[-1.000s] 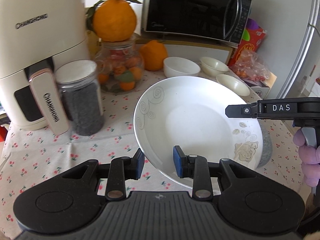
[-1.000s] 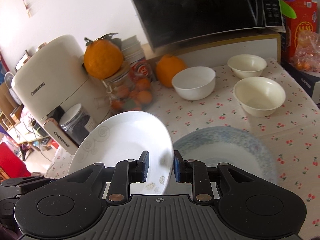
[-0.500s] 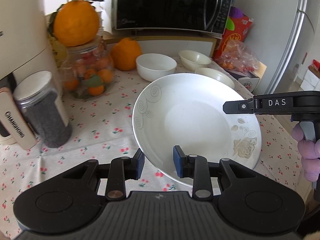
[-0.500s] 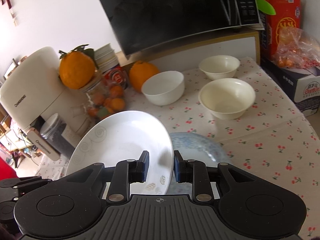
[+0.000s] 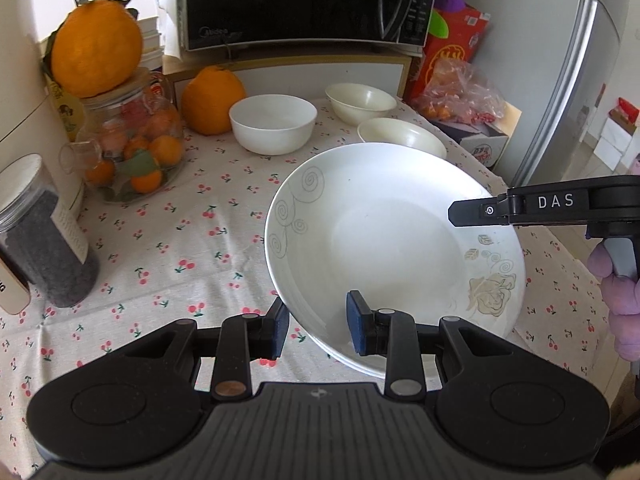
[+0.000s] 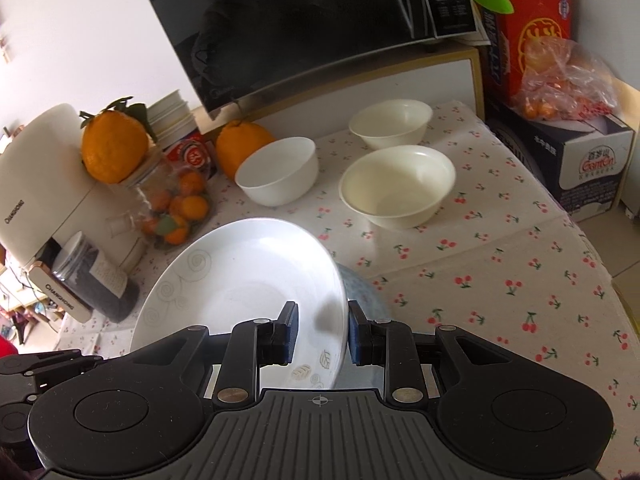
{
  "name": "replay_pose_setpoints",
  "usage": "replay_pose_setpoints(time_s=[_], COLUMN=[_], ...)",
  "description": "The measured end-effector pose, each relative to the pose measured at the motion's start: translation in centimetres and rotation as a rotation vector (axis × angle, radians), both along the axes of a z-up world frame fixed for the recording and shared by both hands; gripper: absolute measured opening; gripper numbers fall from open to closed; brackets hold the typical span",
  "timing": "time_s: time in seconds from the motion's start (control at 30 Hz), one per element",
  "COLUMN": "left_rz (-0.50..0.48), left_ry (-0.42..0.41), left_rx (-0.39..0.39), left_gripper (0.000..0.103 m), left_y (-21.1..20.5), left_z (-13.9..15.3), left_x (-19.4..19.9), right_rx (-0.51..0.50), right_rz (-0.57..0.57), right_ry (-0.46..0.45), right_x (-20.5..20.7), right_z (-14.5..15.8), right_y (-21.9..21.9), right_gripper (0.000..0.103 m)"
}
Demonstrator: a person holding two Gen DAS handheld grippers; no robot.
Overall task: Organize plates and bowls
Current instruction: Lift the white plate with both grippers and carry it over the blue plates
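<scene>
A white plate [image 5: 392, 240] with grey swirls and a beige rose hangs tilted above the cherry-print tablecloth [image 5: 180, 240]. My left gripper [image 5: 318, 320] is shut on its near rim. My right gripper [image 6: 320, 328] is shut on the plate's [image 6: 240, 280] right rim, and its black fingers [image 5: 464, 214] enter the left wrist view from the right. Just behind and under the held plate, a blue-grey plate [image 6: 366, 296] lies on the cloth, mostly hidden. Farther back stand a white bowl [image 6: 278, 170] and two cream bowls [image 6: 400, 186] [image 6: 390, 122].
A microwave [image 5: 304, 0] stands at the back. At left are a cream air fryer [image 6: 36, 184], a dark-filled jar [image 5: 44, 240], and a glass jar of oranges [image 5: 132, 148] topped by a large orange. A bag of fruit [image 6: 560, 76] sits on boxes past the right table edge.
Both grippers have carried the white plate to the right across the table. The air fryer and jars have slid left in view, and the blue-grey plate is now mostly covered by the white one.
</scene>
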State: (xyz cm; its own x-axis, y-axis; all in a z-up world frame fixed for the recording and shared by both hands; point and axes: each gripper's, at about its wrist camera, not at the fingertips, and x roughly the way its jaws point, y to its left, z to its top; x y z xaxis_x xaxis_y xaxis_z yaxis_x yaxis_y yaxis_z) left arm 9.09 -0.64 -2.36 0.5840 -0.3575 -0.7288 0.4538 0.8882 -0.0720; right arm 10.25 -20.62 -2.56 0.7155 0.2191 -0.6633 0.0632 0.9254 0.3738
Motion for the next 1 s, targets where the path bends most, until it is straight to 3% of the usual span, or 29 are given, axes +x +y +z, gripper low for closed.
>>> replay_pose_setpoints(time_s=[0.43, 0.8, 1.0], left_rz=[-0.014, -0.014, -0.040], left_ry=[-0.005, -0.047, -0.092], left_rx=[0.062, 0.159, 0.251], left_gripper=[0.029, 0.029, 0.029], left_y=[-1.9, -3.1, -4.1], left_z=[-0.5, -0.7, -1.1], left_x=[0.0, -0.4, -0.9], right_rx=[-0.008, -0.096, -0.133], right_rz=[-0.037, -0.030, -0.029], right_ry=[0.055, 0.099, 0.128], right_x=[-0.2, -0.3, -0.4], right_z=[-0.7, -1.0, -1.3], right_y=[-0.9, 0.1, 0.6], right_gripper=[0.025, 0.025, 0.025])
